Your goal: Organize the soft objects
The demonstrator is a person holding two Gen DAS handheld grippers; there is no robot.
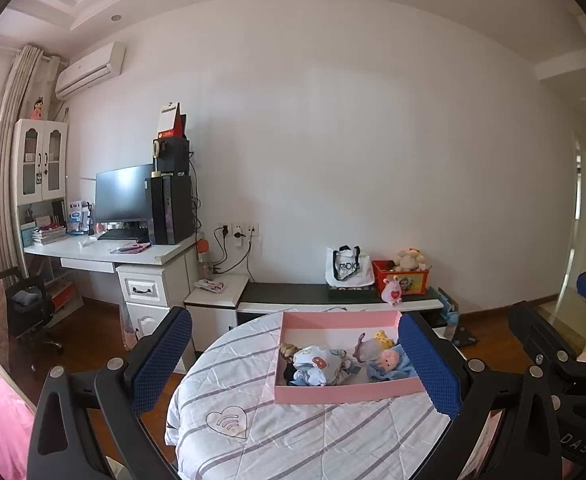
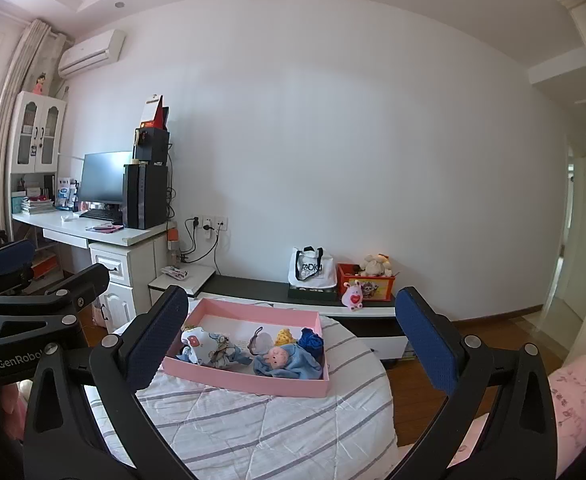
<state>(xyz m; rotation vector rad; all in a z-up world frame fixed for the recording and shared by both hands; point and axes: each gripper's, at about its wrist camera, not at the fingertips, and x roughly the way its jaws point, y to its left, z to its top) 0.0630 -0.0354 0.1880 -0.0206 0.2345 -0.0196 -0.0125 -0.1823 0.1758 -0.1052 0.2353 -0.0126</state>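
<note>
A pink tray (image 1: 345, 394) (image 2: 249, 381) sits on a round table with a white striped quilt (image 1: 293, 436) (image 2: 253, 428). In it lie soft things: a white printed cloth bundle (image 1: 313, 364) (image 2: 209, 346), a blue cloth with a pink doll face (image 1: 389, 364) (image 2: 285, 360), a yellow plush (image 1: 384, 338) (image 2: 285, 336) and a dark blue cloth (image 2: 311, 340). My left gripper (image 1: 295, 360) is open and empty, held above the tray. My right gripper (image 2: 289, 346) is open and empty, also above the tray.
A low black-and-white bench (image 1: 333, 300) (image 2: 293, 296) behind the table carries a white tote bag (image 1: 349, 268), a red toy box (image 1: 401, 278) and a pink plush (image 1: 393, 292). A white desk with monitor (image 1: 125, 196) stands at the left. Pink bedding (image 2: 577, 400) lies at the right.
</note>
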